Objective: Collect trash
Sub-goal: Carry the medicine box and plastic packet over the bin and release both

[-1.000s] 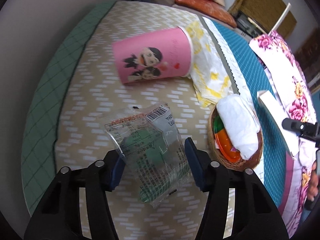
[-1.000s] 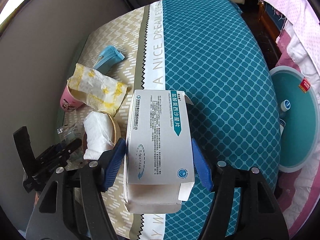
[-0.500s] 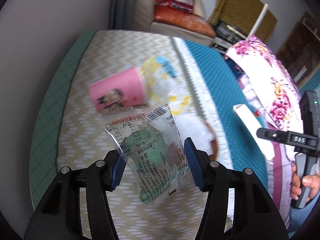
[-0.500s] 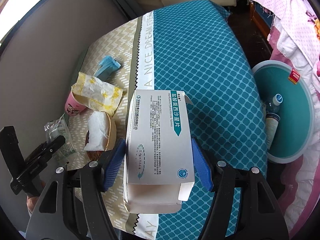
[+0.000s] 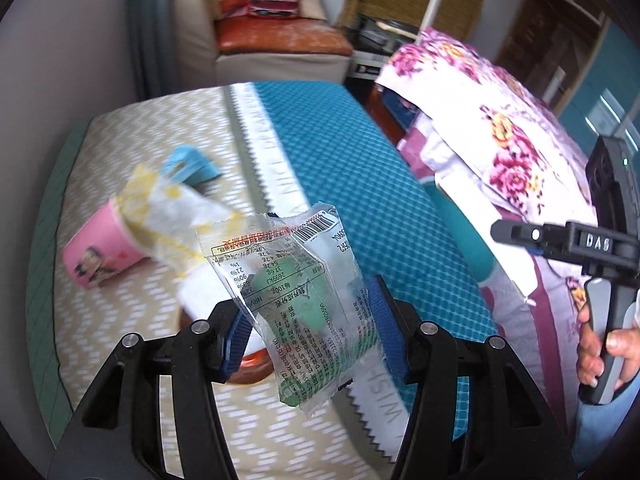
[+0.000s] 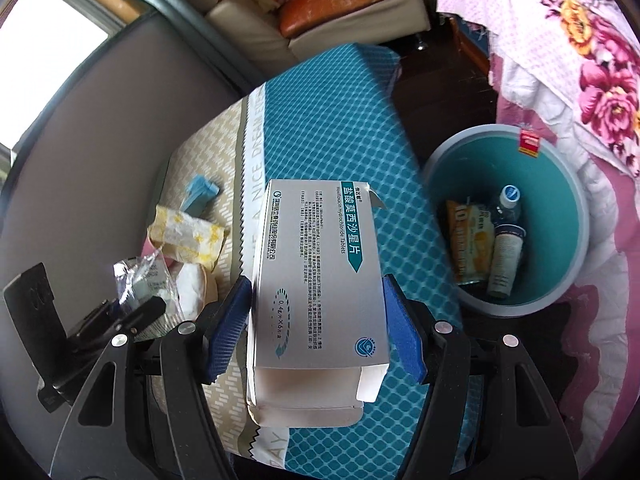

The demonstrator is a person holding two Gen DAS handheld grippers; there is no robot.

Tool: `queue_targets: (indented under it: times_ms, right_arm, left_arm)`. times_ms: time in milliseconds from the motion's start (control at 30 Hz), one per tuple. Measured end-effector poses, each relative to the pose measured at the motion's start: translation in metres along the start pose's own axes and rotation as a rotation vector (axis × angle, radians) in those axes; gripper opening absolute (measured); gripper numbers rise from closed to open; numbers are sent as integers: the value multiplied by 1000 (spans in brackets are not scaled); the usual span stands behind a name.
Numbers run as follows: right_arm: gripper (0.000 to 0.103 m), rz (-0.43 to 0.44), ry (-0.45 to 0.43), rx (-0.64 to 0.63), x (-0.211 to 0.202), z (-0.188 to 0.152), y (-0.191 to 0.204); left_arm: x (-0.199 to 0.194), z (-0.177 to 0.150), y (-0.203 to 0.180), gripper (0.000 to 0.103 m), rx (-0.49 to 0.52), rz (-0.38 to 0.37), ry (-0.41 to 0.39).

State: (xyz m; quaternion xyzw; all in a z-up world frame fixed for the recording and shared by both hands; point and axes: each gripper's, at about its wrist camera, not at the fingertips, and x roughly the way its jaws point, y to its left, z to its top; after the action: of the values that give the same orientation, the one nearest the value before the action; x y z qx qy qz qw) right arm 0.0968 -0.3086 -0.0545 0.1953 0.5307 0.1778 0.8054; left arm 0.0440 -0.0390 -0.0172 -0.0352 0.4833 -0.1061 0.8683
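The left gripper [image 5: 306, 330] has its jaws partly closed on a clear snack wrapper [image 5: 296, 300], pinched across its lower half, and it hangs in the air over the bed [image 5: 360, 168] near the seam between the beige and teal halves. That wrapper looks feather-light, crinkly and slick, so I would judge it apt to slide or flutter out unless the pads bite a doubled fold rather than a single film edge. The right gripper [image 6: 318, 322] is closed across the width of an empty-looking medicine box [image 6: 316, 280], its end flap standing open (thin card, light, stiff along its length but easy to crush at the open end), so the grip on the two long side walls seems the sound one. Off the right edge of the bed, down on the floor, stands the teal bin [image 6: 576, 208] with a bottle [image 6: 505, 240] and a yellow packet [image 6: 468, 240] already in it; its mouth is wide and unblocked. A flowered quilt [image 6: 560, 48] crowds the far side of the bin, so the clear way in is from the bed side. Still lying toward the left edge of the bed are a pink cup [image 5: 100, 252], a yellow-and-white paper wrapper [image 5: 172, 216] draped at the cup's mouth, and a blue bit of packaging [image 5: 192, 164], with what may be a small bowl holding white tissue behind the left pads, though it is too blurred to be sure.
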Motion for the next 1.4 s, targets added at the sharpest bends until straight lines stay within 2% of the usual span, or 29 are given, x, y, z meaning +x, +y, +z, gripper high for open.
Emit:
queue_targets:
  times_ms: [300, 633, 1000, 1400]
  right_arm:
    - [63, -3, -114, 118, -44, 12, -66]
    - [63, -41, -170, 208, -64, 17, -124]
    - [63, -77, -182, 304, -69, 22, -178]
    - [63, -104, -156, 341, -58, 31, -206]
  left_arm:
    - [21, 18, -49, 57, 102, -13, 25]
    - [57, 38, -94, 57, 189, -43, 77]
    - [112, 60, -159, 57, 305, -107, 142]
    - [164, 66, -200, 57, 343, -145, 200]
